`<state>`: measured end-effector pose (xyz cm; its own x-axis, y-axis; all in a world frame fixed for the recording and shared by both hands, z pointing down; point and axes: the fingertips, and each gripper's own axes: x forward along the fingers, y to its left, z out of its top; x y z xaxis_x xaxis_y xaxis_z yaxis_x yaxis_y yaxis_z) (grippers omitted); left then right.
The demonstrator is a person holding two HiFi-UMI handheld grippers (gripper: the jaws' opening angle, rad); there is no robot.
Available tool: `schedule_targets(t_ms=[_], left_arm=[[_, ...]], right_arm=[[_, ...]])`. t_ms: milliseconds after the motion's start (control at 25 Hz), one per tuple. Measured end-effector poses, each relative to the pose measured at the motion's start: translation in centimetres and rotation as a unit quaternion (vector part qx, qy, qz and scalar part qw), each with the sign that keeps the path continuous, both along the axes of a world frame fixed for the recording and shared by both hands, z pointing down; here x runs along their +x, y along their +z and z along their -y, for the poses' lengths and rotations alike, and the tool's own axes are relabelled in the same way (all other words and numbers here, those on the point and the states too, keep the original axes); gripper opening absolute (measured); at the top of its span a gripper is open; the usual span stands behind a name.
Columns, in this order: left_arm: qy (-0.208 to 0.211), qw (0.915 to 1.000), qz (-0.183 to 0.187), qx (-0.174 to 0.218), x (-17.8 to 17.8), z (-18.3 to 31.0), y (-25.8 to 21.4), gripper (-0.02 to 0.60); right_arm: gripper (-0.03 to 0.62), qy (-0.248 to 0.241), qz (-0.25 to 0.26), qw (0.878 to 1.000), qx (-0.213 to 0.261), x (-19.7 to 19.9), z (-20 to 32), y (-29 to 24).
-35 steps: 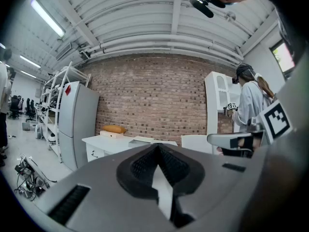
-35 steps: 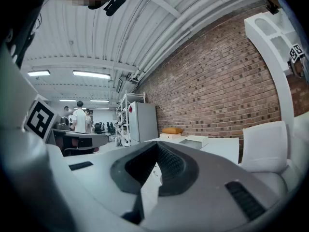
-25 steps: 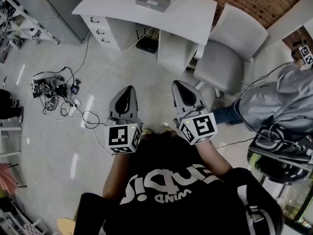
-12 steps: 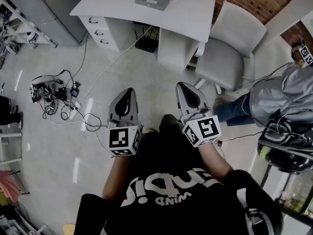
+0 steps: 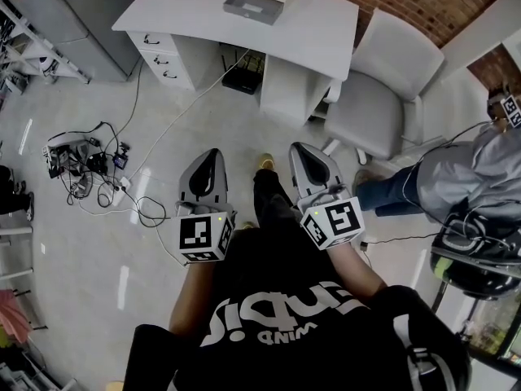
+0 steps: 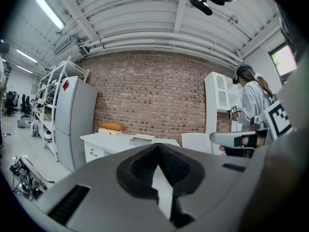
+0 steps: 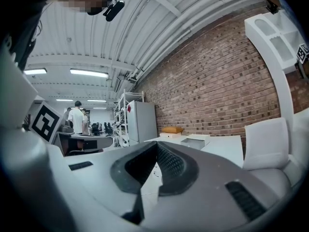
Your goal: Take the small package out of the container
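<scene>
Brick wall [image 5: 423, 0], white desk [image 5: 319, 24], pale floor [image 5: 85, 243]

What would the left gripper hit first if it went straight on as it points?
Nothing close: the left gripper, shut and empty, points across open floor toward the white desk, likely its front, though depth is unclear.

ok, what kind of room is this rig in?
Probably a lab or workshop-style office: bare brick wall, a white desk with drawers, open metal shelving and a tangle of loose cables.

Left claw [image 5: 212, 154] and right claw [image 5: 299, 148] closed, level.
</scene>
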<state>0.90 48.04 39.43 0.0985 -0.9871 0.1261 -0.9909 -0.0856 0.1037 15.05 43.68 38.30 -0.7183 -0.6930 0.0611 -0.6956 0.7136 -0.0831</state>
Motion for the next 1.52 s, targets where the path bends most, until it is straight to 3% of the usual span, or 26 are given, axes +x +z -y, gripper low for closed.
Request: schedule_targets(t_ms=[960,1400,1520], left_arm=[[0.007,0.9999,-0.013,-0.002,-6.5,17.7,-0.5,0.005],[0.005,0.9998,-0.014,-0.014,-7.7,28.0,-2.0,0.005],[-0.006,1.0000,-0.007,0.000,-7.8,31.5,-2.7,0.005]], right_arm=[[-0.002,0.003,0.002,1.000,0.004,-6.4,17.3,-0.6],[-0.002,0.000,0.003,1.000,-0.007,-7.3,28.3,-1.7],[-0.002,-0.009,0.006,1.000,-0.009,-7.3,31.9,-1.5]])
